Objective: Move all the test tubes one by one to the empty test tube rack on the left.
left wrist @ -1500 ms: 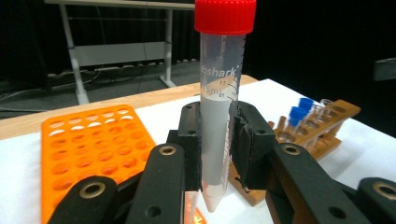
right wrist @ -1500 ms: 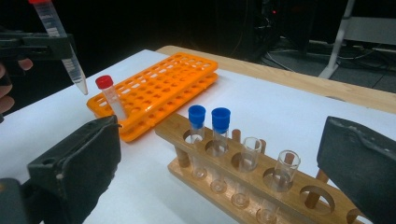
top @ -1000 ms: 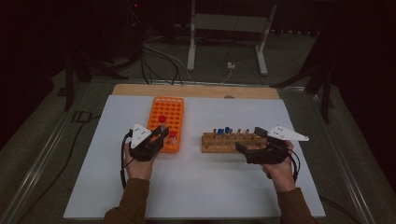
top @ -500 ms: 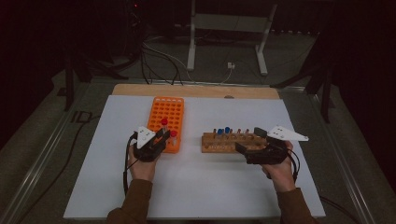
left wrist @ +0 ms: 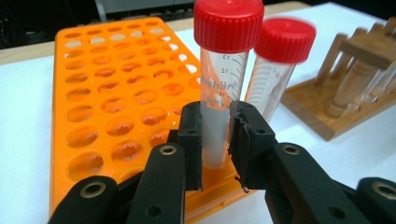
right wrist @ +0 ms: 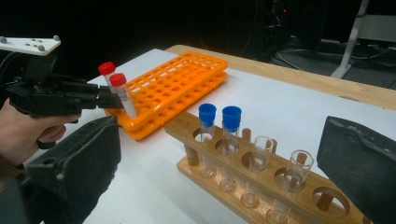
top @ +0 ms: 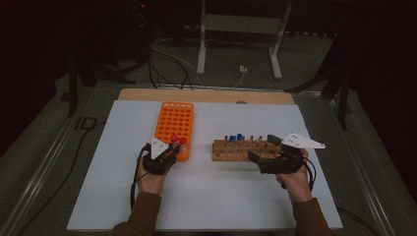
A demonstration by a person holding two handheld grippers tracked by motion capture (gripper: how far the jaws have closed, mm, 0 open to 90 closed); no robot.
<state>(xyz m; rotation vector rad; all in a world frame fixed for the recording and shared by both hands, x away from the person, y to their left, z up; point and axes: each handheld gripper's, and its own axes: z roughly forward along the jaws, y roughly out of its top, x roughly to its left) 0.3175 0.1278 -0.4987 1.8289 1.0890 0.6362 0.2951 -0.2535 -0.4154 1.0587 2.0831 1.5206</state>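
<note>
**Left gripper clamps a red-capped tube at the orange rack**

At the left of the high view, the left gripper sits at the near end of the orange plastic tube rack with many round holes, on the white table top. That view gives two small red dots there; the left gripper view gives the detail: the jaws are closed narrow on the clear plastic tube with a red screw cap, upright, its lower end at the rack's near edge, though whether it sits in a hole is hard to tell. A second red-capped tube stands just beside it, blurred.

To the right lies the wooden tube rack. The right gripper view shows what the high view barely resolves: two blue-capped tubes and several open glass tubes standing in its holes. The right gripper rests against this rack's near side, its jaws spread wide, gripping nothing.
</note>
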